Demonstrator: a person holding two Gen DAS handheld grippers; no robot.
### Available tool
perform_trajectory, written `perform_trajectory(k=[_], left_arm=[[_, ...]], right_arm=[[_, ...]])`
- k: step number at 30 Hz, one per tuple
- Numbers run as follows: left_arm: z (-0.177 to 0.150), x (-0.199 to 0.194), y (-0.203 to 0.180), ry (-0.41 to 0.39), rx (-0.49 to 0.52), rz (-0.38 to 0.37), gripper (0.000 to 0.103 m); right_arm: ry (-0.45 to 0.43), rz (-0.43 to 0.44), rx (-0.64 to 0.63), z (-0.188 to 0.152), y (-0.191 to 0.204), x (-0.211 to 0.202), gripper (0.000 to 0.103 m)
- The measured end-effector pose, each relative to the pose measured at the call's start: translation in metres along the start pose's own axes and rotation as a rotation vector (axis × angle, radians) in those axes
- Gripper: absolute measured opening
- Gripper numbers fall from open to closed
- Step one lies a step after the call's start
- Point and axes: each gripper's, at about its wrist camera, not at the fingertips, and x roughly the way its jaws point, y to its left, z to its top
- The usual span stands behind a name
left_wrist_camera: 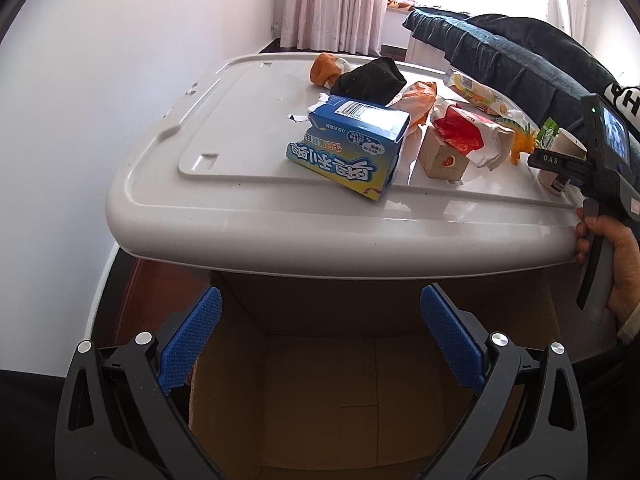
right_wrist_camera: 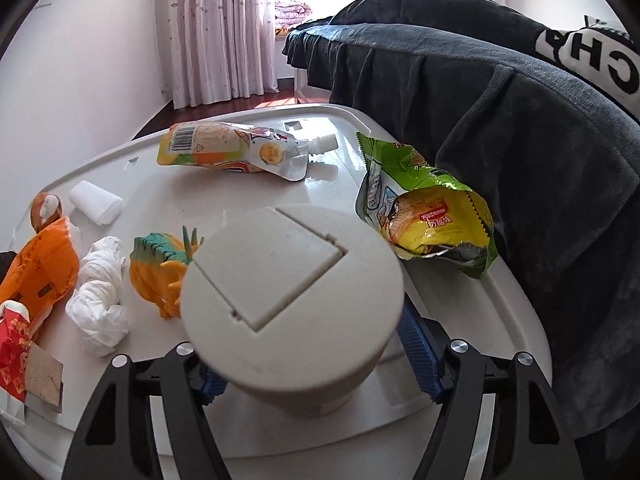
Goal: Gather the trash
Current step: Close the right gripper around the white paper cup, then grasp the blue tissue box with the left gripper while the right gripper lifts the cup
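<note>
Trash lies on a white plastic lid [left_wrist_camera: 248, 216]: a blue carton [left_wrist_camera: 348, 148], a black crumpled piece [left_wrist_camera: 370, 80], an orange wrapper [left_wrist_camera: 418, 100], a red-and-white wrapper on a small cardboard box [left_wrist_camera: 444, 156]. My left gripper [left_wrist_camera: 320, 340] is open and empty over an open cardboard box [left_wrist_camera: 320, 392] below the lid's front edge. My right gripper [right_wrist_camera: 308, 360] is around a lidded paper cup [right_wrist_camera: 292, 292], its blue pads [right_wrist_camera: 418, 354] at the cup's sides. The cup [left_wrist_camera: 560, 160] stands at the lid's right edge in the left wrist view.
Near the cup lie an orange toy dinosaur [right_wrist_camera: 160, 268], crumpled white tissue [right_wrist_camera: 98, 300], a green-yellow snack bag [right_wrist_camera: 428, 208], a spouted drink pouch [right_wrist_camera: 236, 150] and a white roll [right_wrist_camera: 96, 202]. A dark blanket-covered sofa [right_wrist_camera: 500, 120] borders the right. A white wall stands left.
</note>
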Motion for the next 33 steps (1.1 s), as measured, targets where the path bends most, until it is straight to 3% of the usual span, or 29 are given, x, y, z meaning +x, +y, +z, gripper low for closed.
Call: perform_trajectory(k=[2, 11, 17, 22, 26, 33], left_arm=[[-0.001, 0.0, -0.002, -0.004, 0.012, 0.007, 0.097], [-0.002, 0.002, -0.002, -0.012, 0.029, 0.03, 0.097], [-0.003, 0.002, 0.001, -0.014, 0.002, 0.024, 0.097], [0.001, -0.001, 0.002, -0.008, -0.024, 0.006, 0.097], [0.023, 0.0, -0.001, -0.011, -0.086, 0.007, 0.097], [0.082, 0.017, -0.011, 0.025, -0.28, 0.013, 0.097]], right_arm=[[0.01, 0.024, -0.003, 0.001, 0.0, 0.002, 0.046], [0.019, 0.026, 0.026, -0.006, -0.006, -0.012, 0.046], [0.053, 0.177, 0.069, -0.021, -0.006, -0.075, 0.046], [-0.029, 0.255, -0.101, -0.038, 0.014, -0.148, 0.046], [-0.09, 0.285, -0.175, -0.052, 0.022, -0.166, 0.046], [-0.06, 0.335, -0.148, -0.053, 0.018, -0.157, 0.046]])
